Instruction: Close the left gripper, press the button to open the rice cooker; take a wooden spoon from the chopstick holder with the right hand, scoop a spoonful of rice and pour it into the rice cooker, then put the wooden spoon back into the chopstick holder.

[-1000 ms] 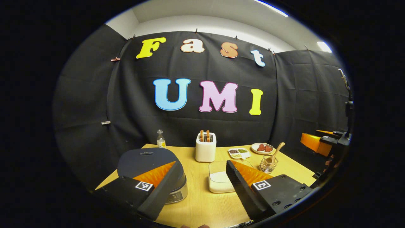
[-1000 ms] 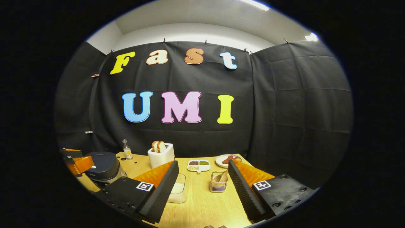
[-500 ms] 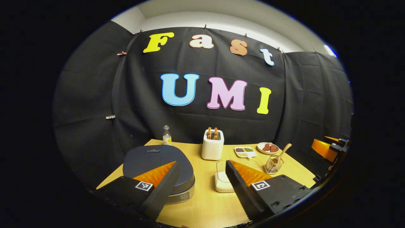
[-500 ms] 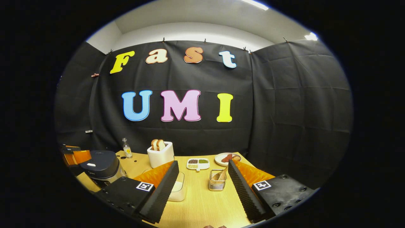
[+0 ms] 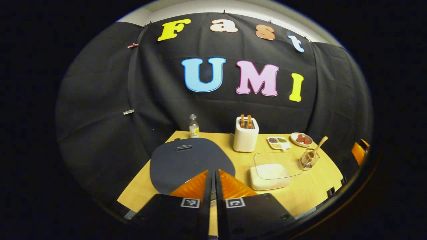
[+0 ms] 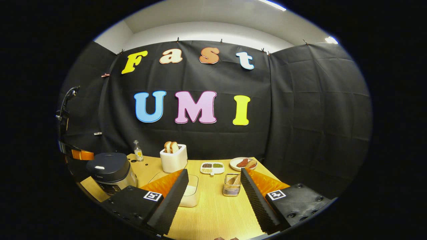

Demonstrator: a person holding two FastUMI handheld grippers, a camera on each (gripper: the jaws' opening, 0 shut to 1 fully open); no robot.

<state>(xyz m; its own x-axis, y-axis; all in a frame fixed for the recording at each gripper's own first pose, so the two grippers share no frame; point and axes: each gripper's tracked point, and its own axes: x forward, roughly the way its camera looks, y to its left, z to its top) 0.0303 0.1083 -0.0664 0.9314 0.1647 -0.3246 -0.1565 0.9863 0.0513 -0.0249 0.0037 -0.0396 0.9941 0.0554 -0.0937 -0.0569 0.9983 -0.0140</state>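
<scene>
my left claw (image 5: 211, 181) has its two fingers drawn together with only a thin slit between them, gripping nothing, poised just above the near rim of the rice cooker (image 5: 190, 164), whose dark lid is down. my right claw (image 6: 213, 193) is spread wide and empty over the front of the desk (image 6: 213, 216), a pale wood-grain top.

in the left gripper view, just beyond and right of the cooker sits a white box (image 5: 271, 176) under a clear lid. nearer the right edge stands the wire chopstick holder (image 5: 308, 159) with the wooden spoon (image 5: 317, 147) leaning out of it. farther back are a white toaster (image 5: 246, 135) with two slices up, a small divided dish (image 5: 279, 142) and a plate (image 5: 301, 139) with reddish pieces. a little bottle (image 5: 193, 126) stands at the back left corner; its label is too small to read.

black cloth walls close the desk in, with a white ceiling (image 6: 206, 16) and strip lights above.
</scene>
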